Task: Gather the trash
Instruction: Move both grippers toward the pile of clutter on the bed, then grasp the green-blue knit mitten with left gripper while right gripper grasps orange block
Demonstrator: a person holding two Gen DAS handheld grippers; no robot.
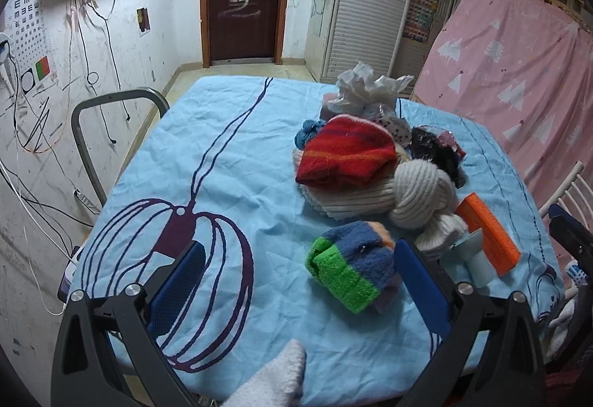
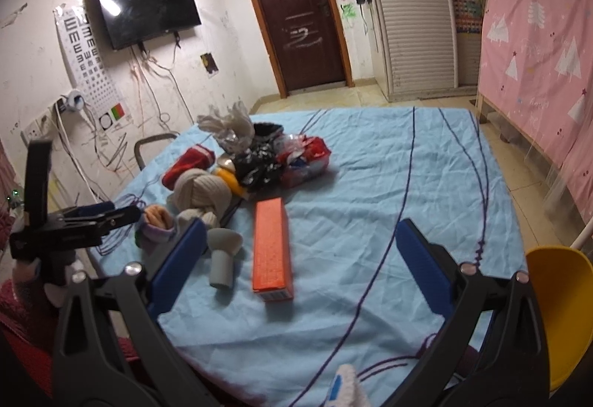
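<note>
A pile lies on the blue tablecloth: crumpled white paper, a red knit hat, cream yarn, a green-blue sock, an orange box and a pale blue funnel-shaped piece. My left gripper is open above the cloth, the sock just inside its right finger. My right gripper is open and empty; the orange box lies between its fingers, the funnel piece by the left one. Black and red wrappers lie behind. The left gripper shows at left.
A yellow bin stands at the table's right front corner. A grey chair back stands at the table's left side. A pink curtain hangs on the right. A wall TV and a brown door are behind.
</note>
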